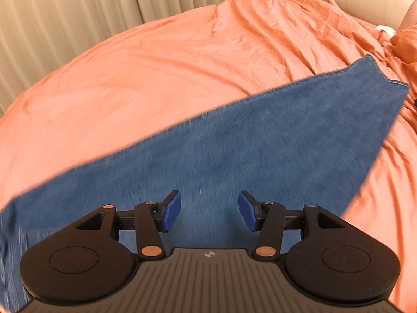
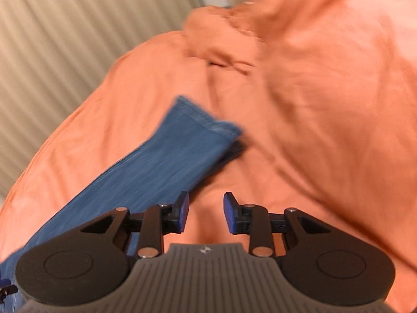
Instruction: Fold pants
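Both sets of jaws stood spread and gripped nothing. The left gripper (image 1: 209,210) hovered directly over the blue denim pants (image 1: 234,140), its blue pads (image 1: 173,210) apart above the cloth with fabric showing between them; whether they touched it could not be told. The right gripper (image 2: 206,212) hung just beside the pants' edge, its gap over the bare orange bedsheet (image 2: 325,117) and only its left-hand finger overlapping the denim. The pants lay stretched flat across the bed, one leg running away from both cameras to a stitched hem (image 2: 200,116) that rested on the sheet, apparently with a second layer beneath it. Denim of this kind likely handles as heavy, fairly stiff, non-slip cloth that keeps a crease but drags on the soft sheet, so a pinch through both layers at the hem corners or along the side seam looked the soundest hold. Both grippers were pitched forward and down along the leg's length, the right view blurred. Pale curtains (image 1: 65,13) hung beyond the bed.
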Tool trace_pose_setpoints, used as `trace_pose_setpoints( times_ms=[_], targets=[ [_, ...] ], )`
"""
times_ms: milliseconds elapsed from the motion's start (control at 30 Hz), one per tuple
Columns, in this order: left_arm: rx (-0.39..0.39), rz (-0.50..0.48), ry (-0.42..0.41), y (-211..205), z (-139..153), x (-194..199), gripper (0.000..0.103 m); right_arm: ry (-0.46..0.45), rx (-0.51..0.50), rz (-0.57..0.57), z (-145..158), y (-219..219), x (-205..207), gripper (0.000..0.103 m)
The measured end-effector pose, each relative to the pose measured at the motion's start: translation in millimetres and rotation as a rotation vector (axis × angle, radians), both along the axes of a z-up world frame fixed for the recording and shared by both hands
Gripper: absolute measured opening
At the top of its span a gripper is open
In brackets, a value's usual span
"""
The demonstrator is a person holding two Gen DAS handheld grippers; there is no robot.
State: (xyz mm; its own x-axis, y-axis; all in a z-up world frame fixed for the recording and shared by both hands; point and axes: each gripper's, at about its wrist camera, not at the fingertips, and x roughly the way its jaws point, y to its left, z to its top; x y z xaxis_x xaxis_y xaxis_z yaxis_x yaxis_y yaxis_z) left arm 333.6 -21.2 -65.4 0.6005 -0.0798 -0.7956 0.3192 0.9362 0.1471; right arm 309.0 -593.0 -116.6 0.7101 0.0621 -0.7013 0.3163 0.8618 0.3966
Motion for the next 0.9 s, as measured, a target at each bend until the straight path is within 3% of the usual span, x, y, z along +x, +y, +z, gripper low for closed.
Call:
trace_pose_setpoints(
  times_ms=[200, 400, 433, 467, 567, 700, 833, 900],
  targets=[
    [-0.004, 0.032, 0.025, -16, -18, 57, 0.061, -0.015, 0.113, -0.068, -27, -35, 35, 0.027],
    [-0.018, 0.031, 0.057, -34, -36, 84, 0.061, -0.044, 0.282, -0.108, -49, -54, 68, 0.03],
    [-0.013, 0.03, 0.06, -37, -39, 86, 0.061, -0.041, 0.287, -0.109, -52, -54, 73, 0.023],
    [-0.01, 0.032, 0.065, -39, -42, 88, 0.061, -0.027, 0.27, -0.108, -54, -53, 78, 0.013],
    [-0.002, 0.029, 0.075, -43, -49, 90, 0.061, -0.022, 0.18, -0.072, -46, -43, 82, 0.005],
    [0.01, 0.046, 0.069, -44, -56, 92, 0.061, -0.049, -0.131, 0.02, -9, -16, 85, 0.001],
    [0.0, 0.091, 0.067, -44, -56, 93, 0.061, 0.07, -0.139, 0.008, -29, -20, 106, 0.002],
    [0.006, 0.075, 0.057, -48, -50, 92, 0.061, 0.065, -0.145, 0.028, -27, -18, 107, 0.003]
  ],
)
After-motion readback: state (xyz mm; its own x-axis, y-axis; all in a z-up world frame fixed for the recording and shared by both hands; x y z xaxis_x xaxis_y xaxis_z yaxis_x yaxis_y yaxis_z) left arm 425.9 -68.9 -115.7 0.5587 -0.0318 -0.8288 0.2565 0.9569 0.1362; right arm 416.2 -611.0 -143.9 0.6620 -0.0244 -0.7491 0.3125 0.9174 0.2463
